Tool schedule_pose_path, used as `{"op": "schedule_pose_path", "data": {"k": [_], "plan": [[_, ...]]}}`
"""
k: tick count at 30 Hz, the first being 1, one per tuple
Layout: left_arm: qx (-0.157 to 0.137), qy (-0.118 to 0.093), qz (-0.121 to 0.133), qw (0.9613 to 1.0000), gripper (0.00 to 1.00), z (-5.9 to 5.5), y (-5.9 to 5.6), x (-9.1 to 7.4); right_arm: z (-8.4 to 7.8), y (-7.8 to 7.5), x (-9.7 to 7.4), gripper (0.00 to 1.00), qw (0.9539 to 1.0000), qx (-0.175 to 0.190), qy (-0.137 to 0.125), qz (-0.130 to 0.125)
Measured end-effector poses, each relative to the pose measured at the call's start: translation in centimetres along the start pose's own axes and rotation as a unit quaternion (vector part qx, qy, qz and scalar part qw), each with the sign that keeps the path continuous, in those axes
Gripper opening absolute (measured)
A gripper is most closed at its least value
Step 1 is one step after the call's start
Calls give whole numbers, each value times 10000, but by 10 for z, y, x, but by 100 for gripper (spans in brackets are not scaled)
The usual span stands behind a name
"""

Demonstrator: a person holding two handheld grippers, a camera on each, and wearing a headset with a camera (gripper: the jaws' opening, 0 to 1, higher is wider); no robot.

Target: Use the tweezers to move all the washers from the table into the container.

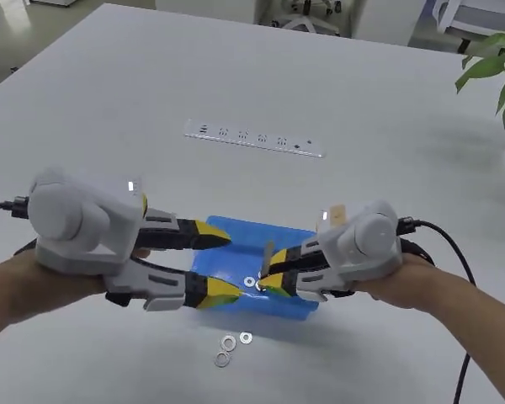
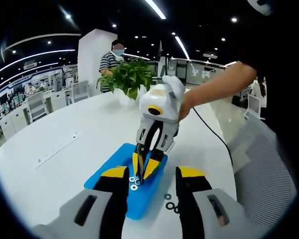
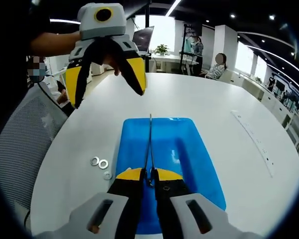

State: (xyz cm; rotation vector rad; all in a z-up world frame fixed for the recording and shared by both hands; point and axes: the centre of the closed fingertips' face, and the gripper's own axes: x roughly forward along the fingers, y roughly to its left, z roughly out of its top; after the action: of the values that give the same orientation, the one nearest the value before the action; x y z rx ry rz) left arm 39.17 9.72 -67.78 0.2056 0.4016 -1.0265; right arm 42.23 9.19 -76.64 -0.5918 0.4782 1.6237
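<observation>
Three washers [image 1: 228,342] (small silver rings), clustered beside blue container [image 1: 244,236]

Legible text, labels, brands, numbers, signs: 0. Faint dark marks along white power strip [image 1: 254,139] on table: too small to read. Small lit indicators on gripper housings: no characters discernible.

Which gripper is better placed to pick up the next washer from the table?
The right gripper: shut on the tweezers over the tray, near the loose washers. The left gripper is open, empty.
</observation>
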Motion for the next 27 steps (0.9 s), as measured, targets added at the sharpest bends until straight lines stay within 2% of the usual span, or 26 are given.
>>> {"op": "schedule_pose_path", "data": {"k": [6, 13, 17, 21, 27], "plan": [[129, -20, -39, 9999, 30, 9, 9, 11, 1, 0, 1, 10, 10000, 7, 1, 26], [290, 19, -58, 9996, 22, 12, 16, 23, 1, 1, 0, 10, 10000, -28, 15, 50], [404, 57, -140, 9991, 17, 12, 16, 30, 0, 1, 0, 10, 9999, -96, 26, 74], [565, 186, -291, 9978, 14, 10, 14, 37, 0, 2, 0, 10, 9996, -245, 49, 116], [619, 210, -393, 9971, 9, 11, 9, 42, 0, 3, 0, 10, 9994, -311, 67, 141]]}}
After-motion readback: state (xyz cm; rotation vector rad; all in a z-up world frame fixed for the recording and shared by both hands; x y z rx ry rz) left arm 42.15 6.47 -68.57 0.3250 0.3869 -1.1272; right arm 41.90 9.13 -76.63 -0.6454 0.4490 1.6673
